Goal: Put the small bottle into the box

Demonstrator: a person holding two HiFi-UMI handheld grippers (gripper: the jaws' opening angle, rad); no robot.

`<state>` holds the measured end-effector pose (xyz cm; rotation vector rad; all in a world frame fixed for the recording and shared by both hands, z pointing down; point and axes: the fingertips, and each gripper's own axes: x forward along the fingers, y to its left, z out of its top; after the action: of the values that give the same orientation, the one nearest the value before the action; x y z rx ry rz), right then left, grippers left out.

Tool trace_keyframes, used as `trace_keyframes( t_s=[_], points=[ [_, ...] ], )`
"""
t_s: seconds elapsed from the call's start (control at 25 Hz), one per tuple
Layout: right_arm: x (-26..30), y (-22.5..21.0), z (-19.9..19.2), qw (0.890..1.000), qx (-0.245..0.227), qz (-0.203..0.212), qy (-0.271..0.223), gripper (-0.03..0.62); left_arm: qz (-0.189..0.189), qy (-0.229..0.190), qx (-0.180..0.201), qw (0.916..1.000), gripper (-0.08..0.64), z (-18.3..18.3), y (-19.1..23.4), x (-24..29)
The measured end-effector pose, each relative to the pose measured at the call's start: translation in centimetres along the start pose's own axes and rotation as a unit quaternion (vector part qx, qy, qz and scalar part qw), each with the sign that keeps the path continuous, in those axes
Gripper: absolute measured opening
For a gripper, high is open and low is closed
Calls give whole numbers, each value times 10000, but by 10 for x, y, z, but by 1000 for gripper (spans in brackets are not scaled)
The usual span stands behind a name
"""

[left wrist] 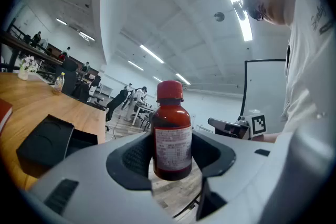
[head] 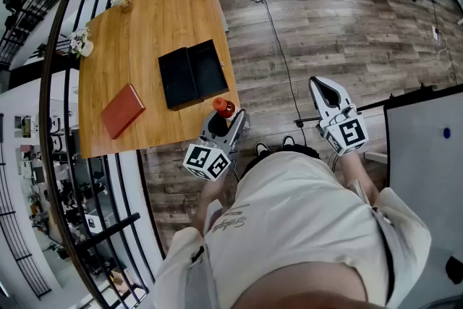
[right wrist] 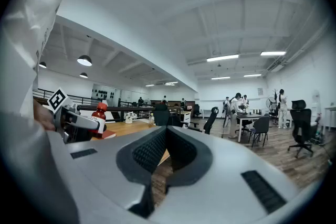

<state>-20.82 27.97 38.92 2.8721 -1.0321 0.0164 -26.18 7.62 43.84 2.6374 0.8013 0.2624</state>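
Note:
The small bottle [head: 223,107], amber brown with a red cap and a white label, stands upright between the pads of my left gripper [head: 226,118], which is shut on it just off the table's near right corner. In the left gripper view the bottle [left wrist: 171,136] fills the middle between the dark pads, clear of any surface. The box [head: 192,74] is black and lies open on the wooden table [head: 137,40], a short way beyond the bottle; its lid side [left wrist: 44,139] shows at the left. My right gripper [head: 323,88] hangs over the floor to the right, shut and empty [right wrist: 167,136].
A red book [head: 123,110] lies on the table near its left front edge. A small vase of flowers [head: 82,44] and a drink bottle [head: 119,0] stand at the far side. A black railing [head: 54,83] runs left of the table. A whiteboard [head: 427,148] stands at the right.

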Motion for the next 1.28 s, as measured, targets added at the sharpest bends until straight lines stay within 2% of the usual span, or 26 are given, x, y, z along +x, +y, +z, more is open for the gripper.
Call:
trace_keyframes(
  t_s=[0.36, 0.56, 0.84, 1.0, 1.28],
  points=[
    [13, 11, -6, 9997, 260, 15, 33, -6, -162, 63, 37, 9998, 226, 5, 21, 10],
    [18, 18, -1, 9999, -101, 113, -5, -6, -269, 13, -27, 9996, 225, 5, 21, 13],
    [28, -2, -23, 9993, -25, 218, 308, -5, -197, 206, -264, 9992, 225, -13, 27, 43],
    [56, -34, -35, 9984, 268, 322, 385, -5, -50, 383, -244, 9990, 225, -8, 38, 77],
    [136, -101, -49, 9953, 617, 726, 178, -5, 649, 513, -311, 9961, 225, 21, 78, 142]
  ],
)
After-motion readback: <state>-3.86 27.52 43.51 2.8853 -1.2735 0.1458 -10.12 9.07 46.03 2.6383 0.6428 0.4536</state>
